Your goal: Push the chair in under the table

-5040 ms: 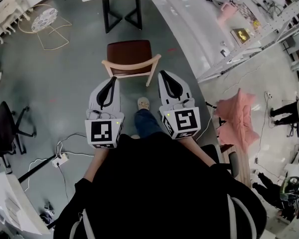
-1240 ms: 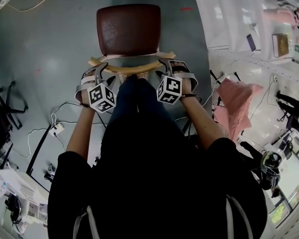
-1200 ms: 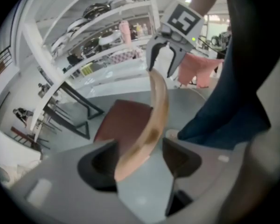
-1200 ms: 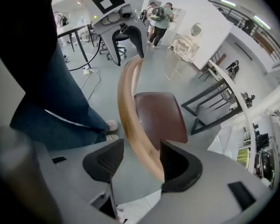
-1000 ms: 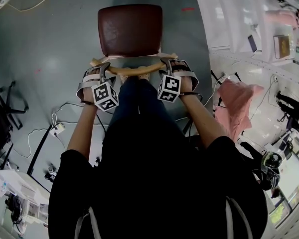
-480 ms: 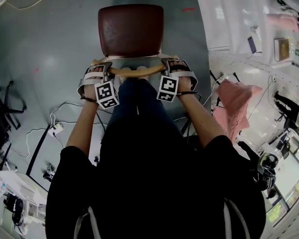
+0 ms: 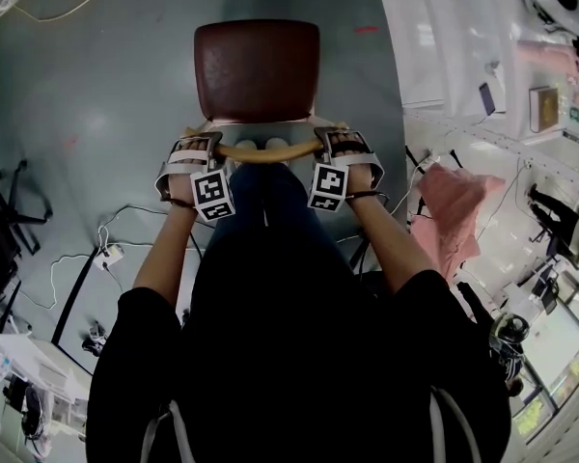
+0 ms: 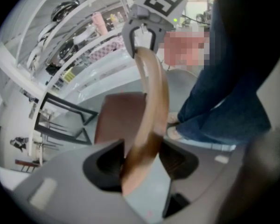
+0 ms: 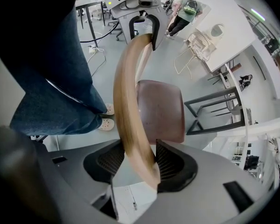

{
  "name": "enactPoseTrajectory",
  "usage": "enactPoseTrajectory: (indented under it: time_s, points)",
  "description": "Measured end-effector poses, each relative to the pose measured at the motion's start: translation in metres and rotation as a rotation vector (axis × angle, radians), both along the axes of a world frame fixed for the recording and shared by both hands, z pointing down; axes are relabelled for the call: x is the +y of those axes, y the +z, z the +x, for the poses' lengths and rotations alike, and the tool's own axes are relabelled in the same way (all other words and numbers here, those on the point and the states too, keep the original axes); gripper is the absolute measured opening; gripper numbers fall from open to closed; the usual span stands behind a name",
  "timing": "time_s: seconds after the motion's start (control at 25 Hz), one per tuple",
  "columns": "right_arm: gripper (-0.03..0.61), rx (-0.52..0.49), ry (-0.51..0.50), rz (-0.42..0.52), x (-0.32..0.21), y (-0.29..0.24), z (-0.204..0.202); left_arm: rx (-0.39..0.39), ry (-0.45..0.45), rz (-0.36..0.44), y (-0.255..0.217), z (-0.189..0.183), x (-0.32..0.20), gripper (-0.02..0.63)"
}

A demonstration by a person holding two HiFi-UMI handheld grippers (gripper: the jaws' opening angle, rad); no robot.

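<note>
Standing on the grey floor (image 7: 106,95), the chair (image 7: 259,93) was seen at 12 o'clock from the person, its dark red seat (image 7: 257,64) lying beyond the curved wooden rail (image 7: 265,151) of its back. The rail was held at both ends. At its 9 o'clock end the left gripper (image 7: 195,147) was set over it, pointed steeply down. Its jaws had just been closing, and in the left gripper view the rail was found between them with both pads (image 8: 176,162) against the wood. At the 3 o'clock end the right gripper (image 7: 330,142) was clamped on the rail likewise, a pad pressed on either side. A leg in jeans (image 7: 265,196) was seen at 6 o'clock from the rail, just behind it. In the right gripper view a black table frame (image 9: 214,127) was shown past the seat, apart from it. A pink cloth (image 7: 454,205) was seen at 4 o'clock from the chair and a power strip (image 7: 109,253) at 8 o'clock, both well apart from it.
</note>
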State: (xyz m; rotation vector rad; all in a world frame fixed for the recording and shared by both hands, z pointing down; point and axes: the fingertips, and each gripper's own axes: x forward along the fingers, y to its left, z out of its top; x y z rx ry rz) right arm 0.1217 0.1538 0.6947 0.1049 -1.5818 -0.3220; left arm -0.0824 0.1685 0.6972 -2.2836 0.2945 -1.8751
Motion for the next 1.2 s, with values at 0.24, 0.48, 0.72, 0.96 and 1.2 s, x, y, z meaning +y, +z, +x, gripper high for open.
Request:
enactPoseTrajectory:
  time_s: [0.24, 0.48, 0.72, 0.96, 1.2]
  points:
    - [0.206, 0.013, 0.025, 0.019, -0.027, 0.002, -0.01, -0.018, -0.026, 0.016, 0.002, -0.011, -0.029, 0.238]
    - [0.206, 0.016, 0.041, 0.043, -0.061, 0.003, -0.017, -0.028, -0.027, 0.032, 0.004, -0.018, -0.063, 0.238]
    - [0.206, 0.012, 0.033, 0.063, -0.096, 0.004, -0.016, -0.043, -0.051, 0.041, 0.006, -0.017, -0.097, 0.24]
    - [0.206, -0.006, 0.013, 0.08, -0.135, 0.005, -0.024, -0.066, -0.07, 0.053, 0.008, -0.025, -0.135, 0.241]
    - [0.206, -0.005, -0.005, 0.079, -0.175, 0.003, -0.034, -0.078, -0.088, 0.034, 0.009, -0.035, -0.172, 0.241]
